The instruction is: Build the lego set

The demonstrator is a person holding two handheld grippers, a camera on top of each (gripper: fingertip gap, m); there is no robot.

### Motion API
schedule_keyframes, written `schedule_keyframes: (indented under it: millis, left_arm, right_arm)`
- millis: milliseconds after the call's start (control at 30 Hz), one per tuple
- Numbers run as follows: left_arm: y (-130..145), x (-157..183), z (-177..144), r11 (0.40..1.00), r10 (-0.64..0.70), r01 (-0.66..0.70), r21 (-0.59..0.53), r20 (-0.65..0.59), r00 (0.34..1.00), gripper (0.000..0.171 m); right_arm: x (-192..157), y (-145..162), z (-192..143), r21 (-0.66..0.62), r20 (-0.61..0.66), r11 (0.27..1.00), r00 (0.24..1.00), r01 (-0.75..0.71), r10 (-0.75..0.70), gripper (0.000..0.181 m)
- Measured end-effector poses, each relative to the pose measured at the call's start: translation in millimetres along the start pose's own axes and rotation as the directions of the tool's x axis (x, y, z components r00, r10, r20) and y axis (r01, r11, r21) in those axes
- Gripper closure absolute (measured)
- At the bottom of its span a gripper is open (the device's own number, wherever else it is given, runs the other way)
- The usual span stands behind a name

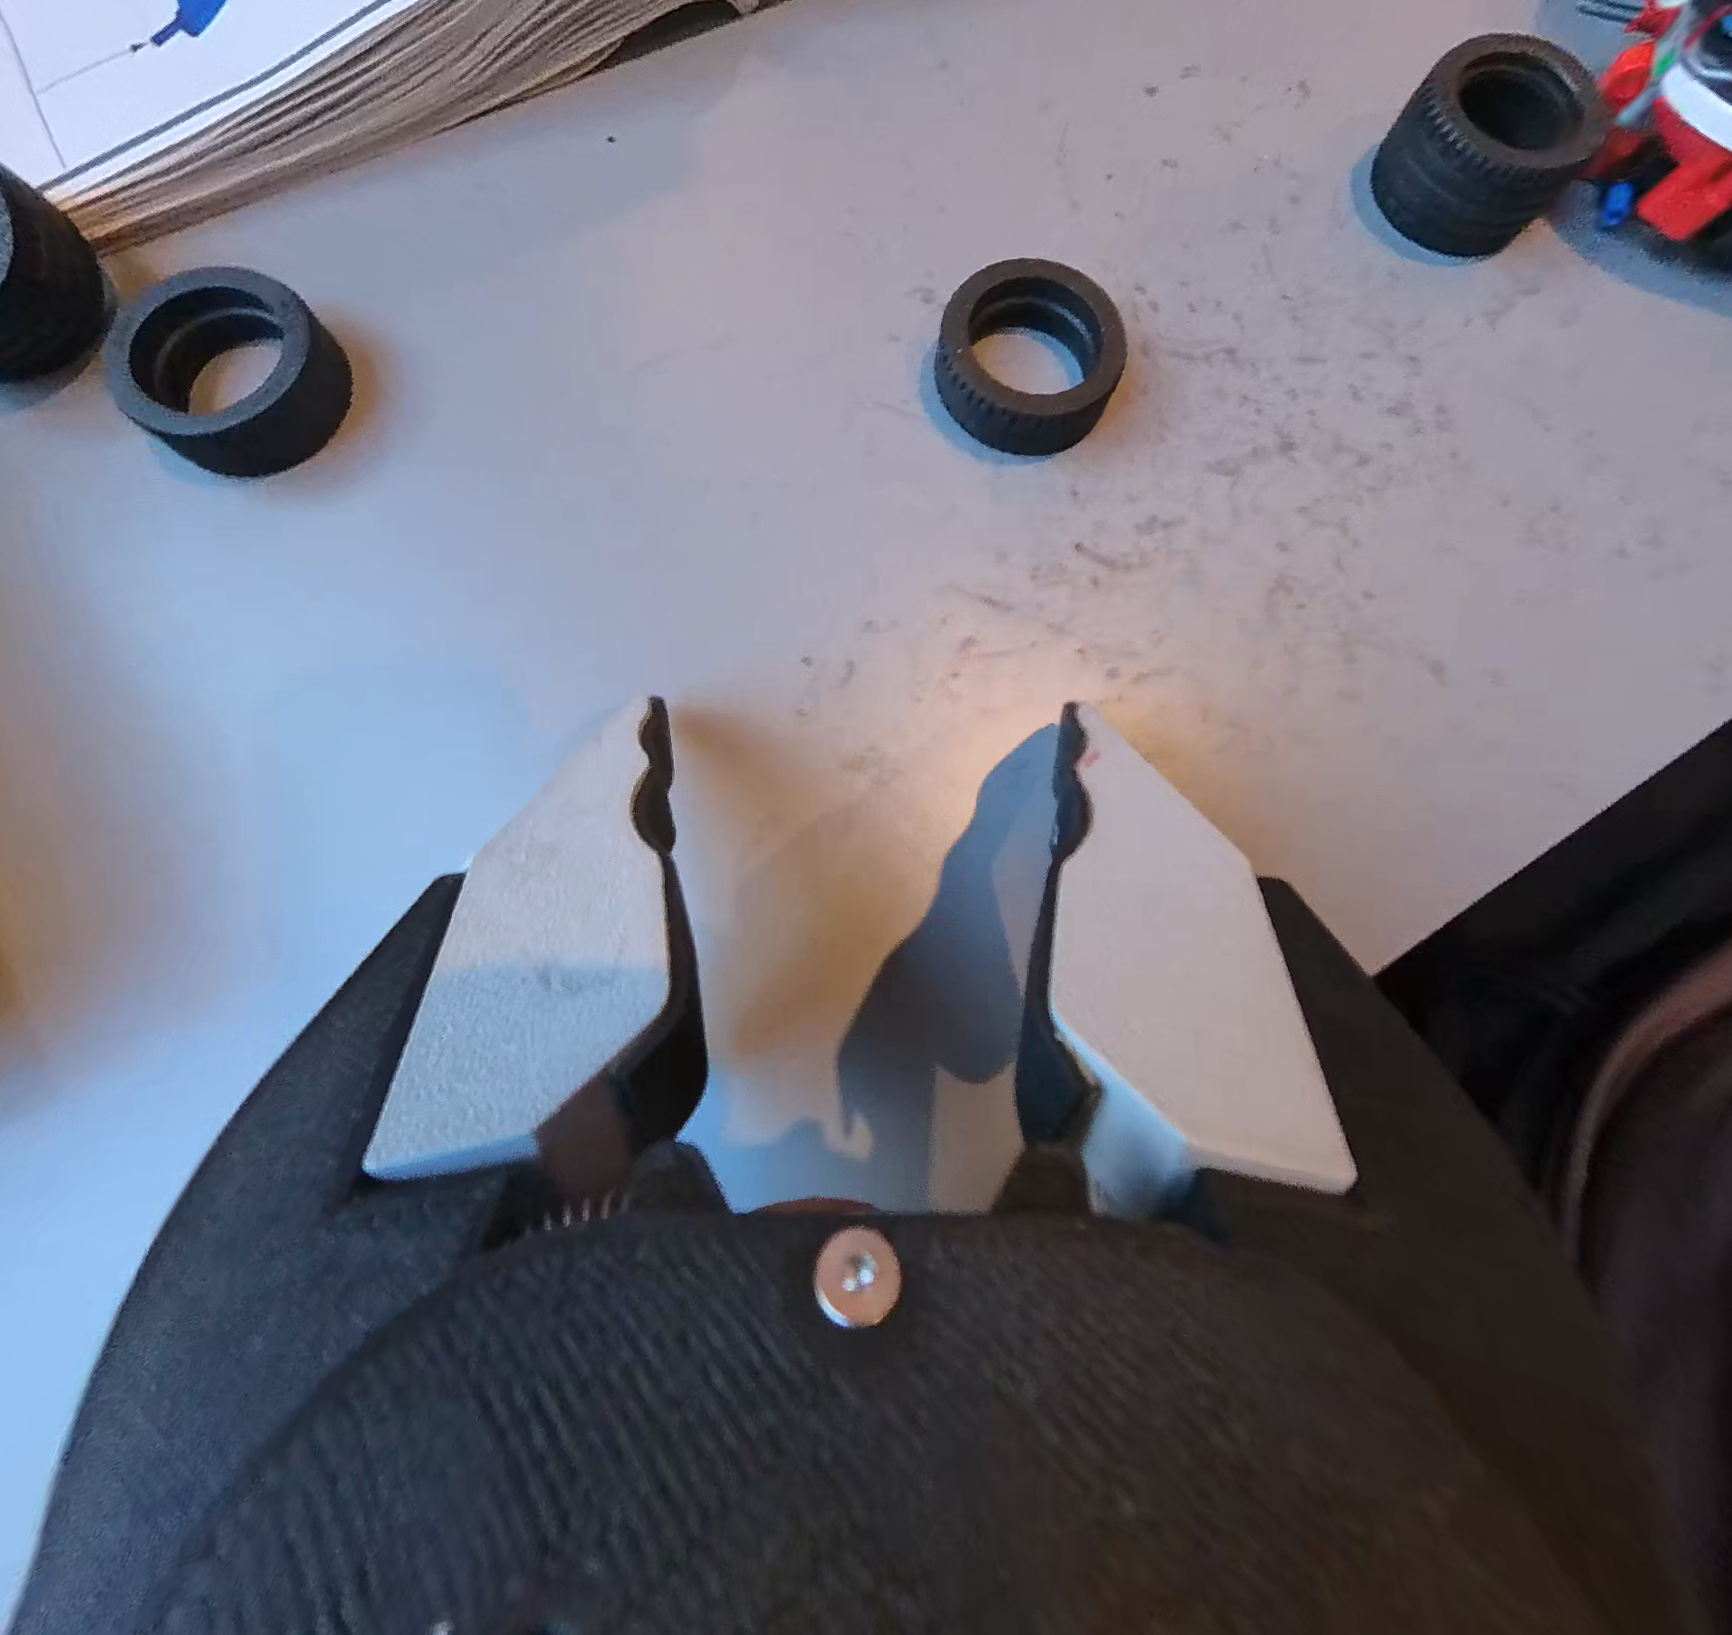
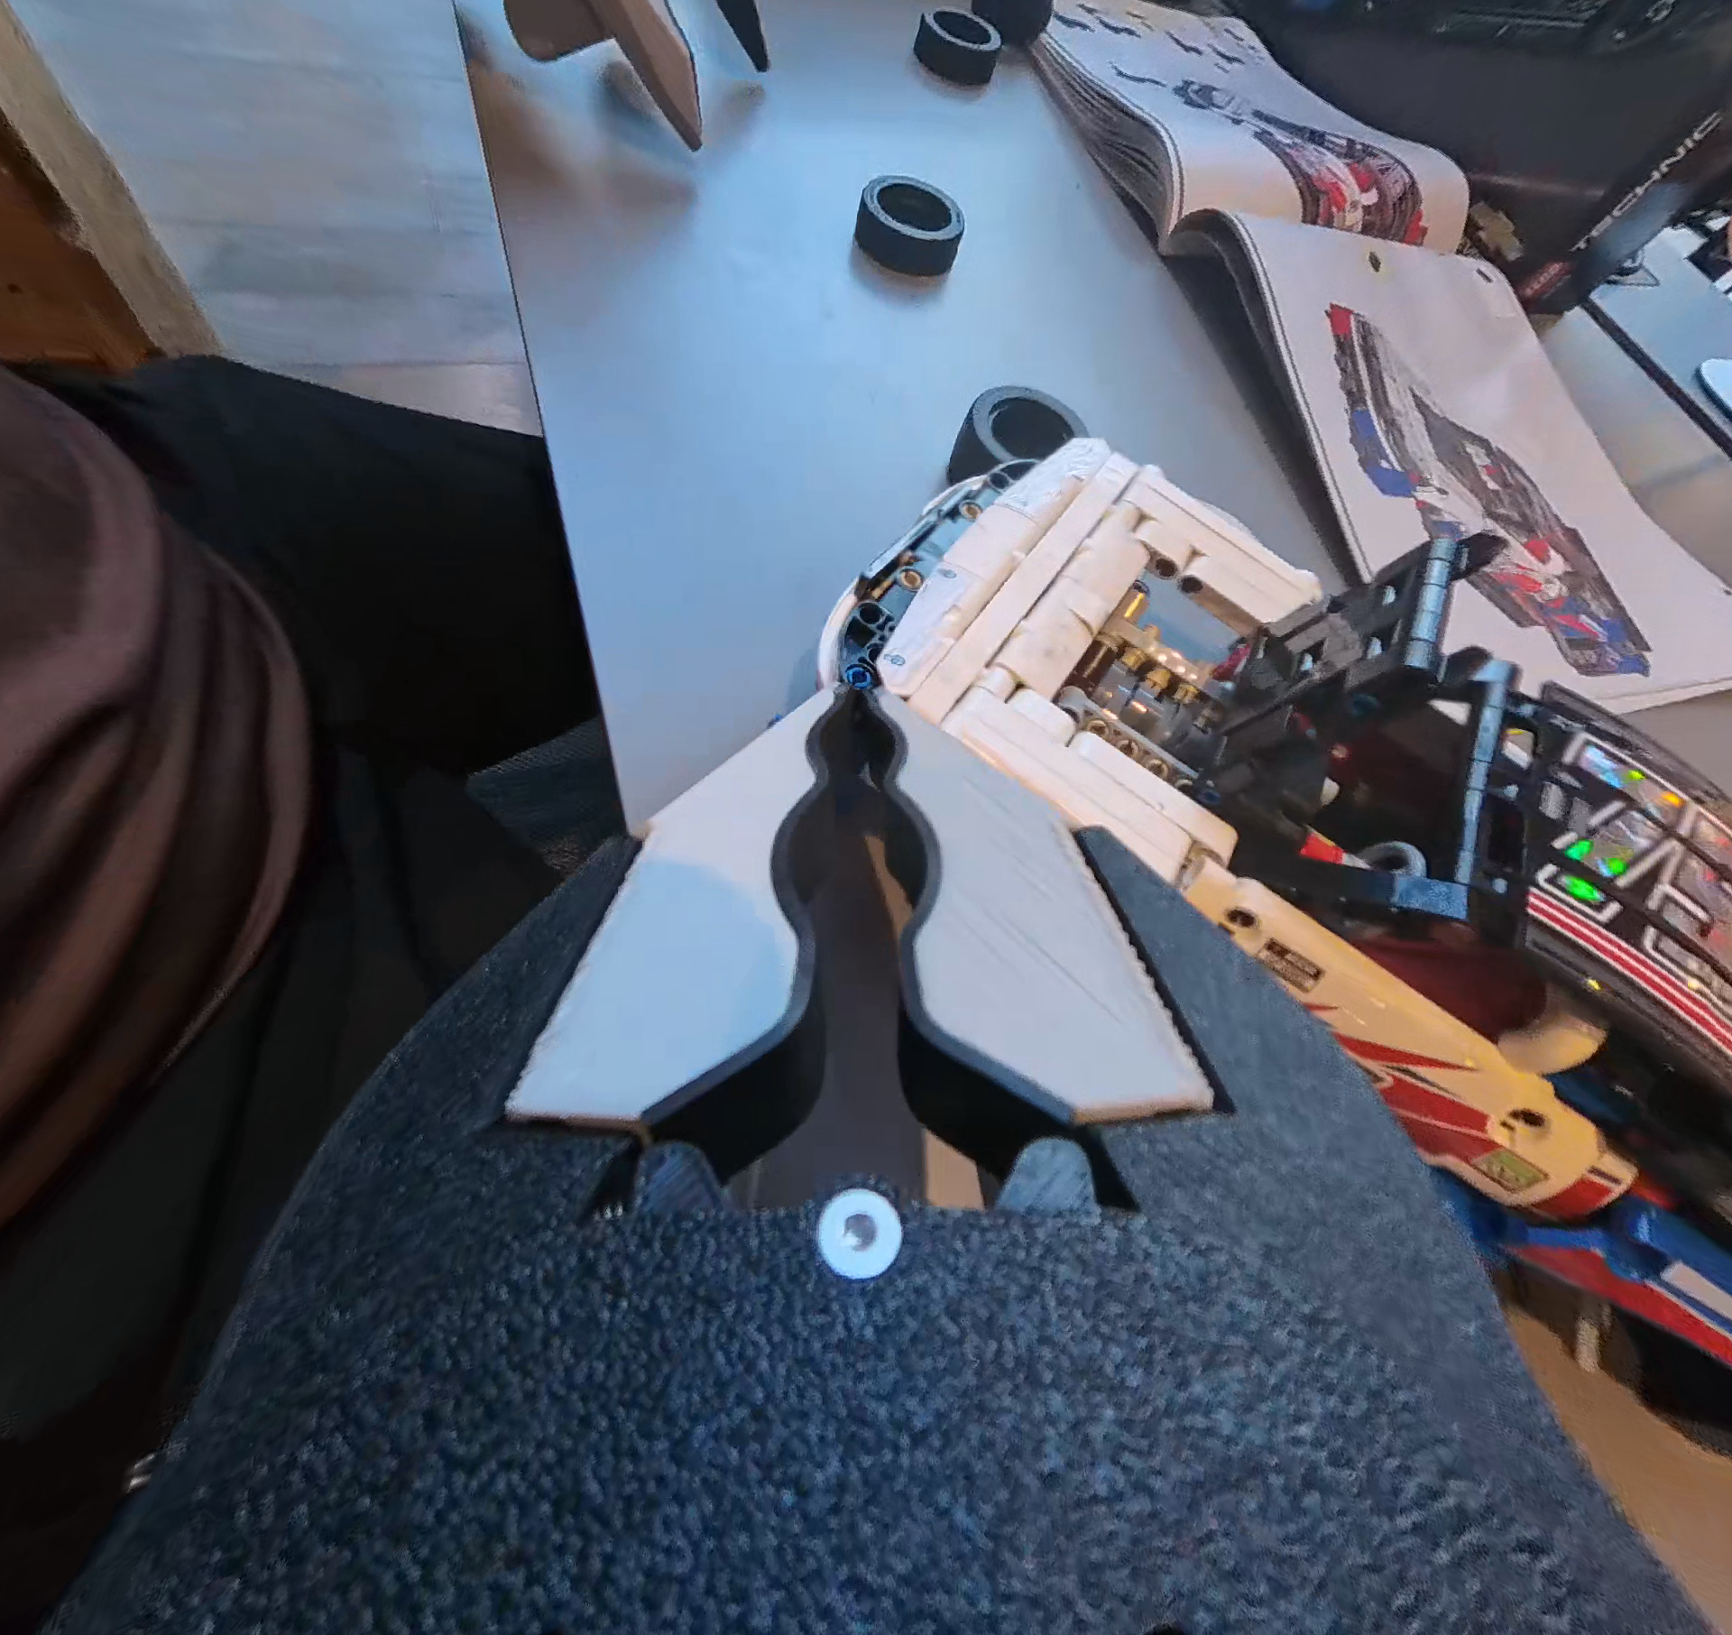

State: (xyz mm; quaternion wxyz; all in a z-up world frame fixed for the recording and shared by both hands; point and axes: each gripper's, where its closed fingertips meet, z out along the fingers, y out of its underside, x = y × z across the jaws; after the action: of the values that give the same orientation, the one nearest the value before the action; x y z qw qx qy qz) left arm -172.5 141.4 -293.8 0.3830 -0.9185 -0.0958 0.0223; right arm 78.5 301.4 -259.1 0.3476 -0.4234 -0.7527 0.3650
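Observation:
The partly built white, red and blue lego car (image 2: 1059,596) lies on the grey table (image 2: 712,390) in the right wrist view. My right gripper (image 2: 848,699) is shut, its tips meeting at the car's near edge, just below a blue pin (image 2: 858,673). I cannot tell whether anything is pinched between the tips. My left gripper (image 1: 862,718) is open and empty above the bare table (image 1: 750,559). It also shows in the right wrist view (image 2: 727,104), far off. A single black tyre (image 1: 1031,357) lies ahead of it; the same tyre (image 2: 909,224) shows in the right wrist view.
More black tyres lie around: one at the left (image 1: 230,371), a stack at the right (image 1: 1481,146), one behind the car (image 2: 1017,428). The open instruction book (image 2: 1312,184) lies at the back. A person's dark clothing (image 2: 122,746) is at the table's edge. The gap from one gripper's tips to the other's is roughly 30 cm.

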Motion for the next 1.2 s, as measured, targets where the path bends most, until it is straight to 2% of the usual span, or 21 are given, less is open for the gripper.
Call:
schedule_keyframes:
  millis: [100,167,233,333,433,533,567,667,800,833,867,900,933,967,1000,1033,1133,1200]
  left_arm:
    - [3.1,-1.0,0.4,1.000,0.001,-0.001,0.024,0.000,1.000,0.091]
    - [3.8,-0.5,0.9,0.998,0.030,-0.031,0.051,0.012,0.999,0.092]
    - [-0.6,2.6,-0.5,0.995,0.062,-0.062,0.082,0.011,0.998,0.093]
    - [-15.5,9.4,-4.4,0.981,0.100,-0.097,0.165,-0.010,0.995,0.095]
    - [-32.3,15.4,-10.8,0.962,0.128,-0.115,0.249,-0.039,0.991,0.099]
    - [-55.7,20.7,-20.8,0.921,0.145,-0.113,0.372,-0.058,0.988,0.104]
    - [-59.4,21.6,-20.7,0.913,0.155,-0.120,0.391,-0.060,0.986,0.106]
    - [-55.5,21.9,-9.9,0.929,0.164,-0.131,0.345,-0.068,0.984,0.106]
    - [-61.2,29.0,-6.4,0.925,0.175,-0.130,0.358,-0.096,0.980,0.109]
    - [-61.7,29.9,-5.0,0.927,0.172,-0.126,0.353,-0.102,0.980,0.109]
    - [-61.4,31.1,-3.6,0.930,0.171,-0.124,0.347,-0.110,0.979,0.108]
    - [-61.1,31.8,-2.9,0.931,0.173,-0.126,0.343,-0.112,0.978,0.108]
    - [-61.2,32.0,-2.9,0.930,0.176,-0.129,0.343,-0.109,0.978,0.108]
    - [-61.4,32.4,-3.6,0.928,0.178,-0.130,0.348,-0.109,0.978,0.108]
    - [-61.7,32.5,-4.5,0.927,0.177,-0.127,0.353,-0.114,0.978,0.109]
    - [-62.2,32.4,-5.5,0.926,0.173,-0.119,0.359,-0.121,0.978,0.109]
    - [-62.6,31.5,-6.2,0.929,0.149,-0.085,0.359,-0.154,0.977,0.109]
    - [-62.1,31.6,-5.5,0.935,0.135,-0.065,0.350,-0.180,0.974,0.109]
  right_arm:
    - [-2.5,-10.0,-0.1,0.043,0.038,0.999,0.999,0.002,-0.003,0.169]
    - [-1.8,-20.1,-12.2,0.122,0.022,0.992,0.999,0.025,-0.028,0.173]
    - [12.3,-17.1,-26.5,0.143,-0.025,0.990,1.000,0.004,-0.001,0.174]
    - [60.1,-9.3,-60.3,0.224,-0.188,0.972,0.975,-0.077,0.120,0.172]
    - [111.6,13.1,-98.9,0.317,-0.347,0.936,0.899,-0.155,0.267,0.173]
    - [146.6,44.3,-113.9,0.325,-0.408,0.907,0.826,-0.266,0.389,0.163]
    - [149.4,44.2,-113.3,0.335,-0.383,0.894,0.824,-0.296,0.417,0.157]
    - [130.0,11.8,-92.8,0.341,-0.198,0.876,0.884,-0.342,0.423,0.164]
    - [128.3,-10.3,-44.9,0.197,-0.193,0.900,0.885,-0.388,0.424,0.169]
    - [119.3,-17.7,-32.3,0.161,-0.123,0.897,0.893,-0.412,0.432,0.177]
    - [98.7,-21.9,-19.0,0.082,0.003,0.896,0.899,-0.436,0.438,0.181]
    - [71.2,-21.2,-9.3,-0.043,0.147,0.895,0.883,-0.445,0.446,0.181]
    - [45.4,-21.0,-5.6,-0.146,0.273,0.899,0.857,-0.412,0.437,0.180]
    - [27.1,-24.9,-6.3,-0.180,0.356,0.916,0.844,-0.360,0.402,0.180]
    - [21.8,-29.5,-8.3,-0.171,0.366,0.932,0.857,-0.320,0.361,0.181]
    - [29.5,-33.5,-12.3,-0.151,0.314,0.942,0.889,-0.300,0.334,0.181]
    - [69.4,-64.1,-51.0,-0.010,0.164,0.948,0.935,-0.317,0.314,0.170]
    - [99.3,-80.8,-81.6,0.092,0.034,0.948,0.952,-0.305,0.303,0.171]
